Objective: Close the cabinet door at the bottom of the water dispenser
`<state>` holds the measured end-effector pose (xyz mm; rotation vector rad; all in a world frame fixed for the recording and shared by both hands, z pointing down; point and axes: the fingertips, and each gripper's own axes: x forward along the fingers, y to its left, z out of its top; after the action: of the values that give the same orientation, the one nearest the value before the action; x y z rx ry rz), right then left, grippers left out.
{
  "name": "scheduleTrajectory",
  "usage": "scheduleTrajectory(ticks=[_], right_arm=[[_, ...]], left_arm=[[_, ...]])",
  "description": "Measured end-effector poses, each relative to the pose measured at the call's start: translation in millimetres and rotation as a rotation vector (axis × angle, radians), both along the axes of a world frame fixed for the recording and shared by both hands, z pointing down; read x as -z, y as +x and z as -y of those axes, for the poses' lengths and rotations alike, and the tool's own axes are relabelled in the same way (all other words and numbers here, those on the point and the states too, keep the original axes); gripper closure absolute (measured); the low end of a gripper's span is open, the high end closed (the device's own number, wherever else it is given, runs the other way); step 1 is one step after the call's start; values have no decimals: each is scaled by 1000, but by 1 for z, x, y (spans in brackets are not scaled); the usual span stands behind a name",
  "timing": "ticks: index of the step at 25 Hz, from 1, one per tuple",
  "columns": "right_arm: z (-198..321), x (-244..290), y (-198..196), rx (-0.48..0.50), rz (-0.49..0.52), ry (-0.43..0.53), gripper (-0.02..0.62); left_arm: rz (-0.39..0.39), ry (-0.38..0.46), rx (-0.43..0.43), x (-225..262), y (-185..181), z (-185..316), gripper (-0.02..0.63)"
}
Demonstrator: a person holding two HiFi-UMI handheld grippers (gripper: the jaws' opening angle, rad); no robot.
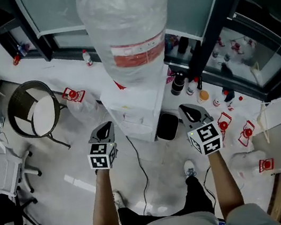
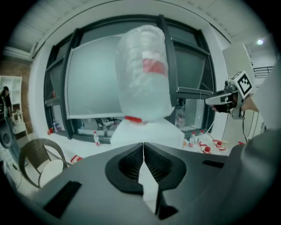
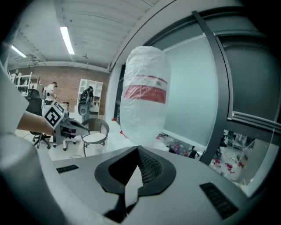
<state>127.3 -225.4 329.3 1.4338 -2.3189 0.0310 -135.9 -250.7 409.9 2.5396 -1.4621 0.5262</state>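
The white water dispenser (image 1: 138, 103) stands below me, and the large clear bottle (image 1: 128, 25) on top hides much of it. I cannot see its bottom cabinet door in any view. My left gripper (image 1: 106, 126) is raised at the dispenser's left side, jaws shut with nothing between them. My right gripper (image 1: 186, 108) is raised at its right side, also shut and empty. In the left gripper view the closed left gripper (image 2: 143, 143) points at the bottle (image 2: 145, 74), with the right gripper (image 2: 218, 100) at the right. The right gripper view shows the closed right gripper (image 3: 137, 147) and the left gripper (image 3: 75, 125).
A black bin (image 1: 167, 126) stands right of the dispenser base. A round chair (image 1: 32, 109) and an office chair (image 1: 0, 171) are at the left. A cable (image 1: 139, 163) runs over the floor. Small bottles and red-and-white packs lie along the window wall (image 1: 227, 115).
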Motion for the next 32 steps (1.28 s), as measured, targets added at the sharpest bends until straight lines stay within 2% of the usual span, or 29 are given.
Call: scheduleTrajectory(ticks=[6,14,24,28,32], right_arm=[[3,75,-31,20,-24,76,569],[-3,164,-76,74,-36,222,569],[-13,228,-122,159,-23,353,569],[-17,244,-136,194,-21,383,569],[-17,252,-142,213,-26,399,569]], left_arm=[[13,167,24,124,-45,-13,581],[62,381,-39,236,-57,-37,581],[97,554,-89,318,-53,-61,581],[135,586,-103,333,-49,-69,581],[138,606,-114,339,-44,-70,581]])
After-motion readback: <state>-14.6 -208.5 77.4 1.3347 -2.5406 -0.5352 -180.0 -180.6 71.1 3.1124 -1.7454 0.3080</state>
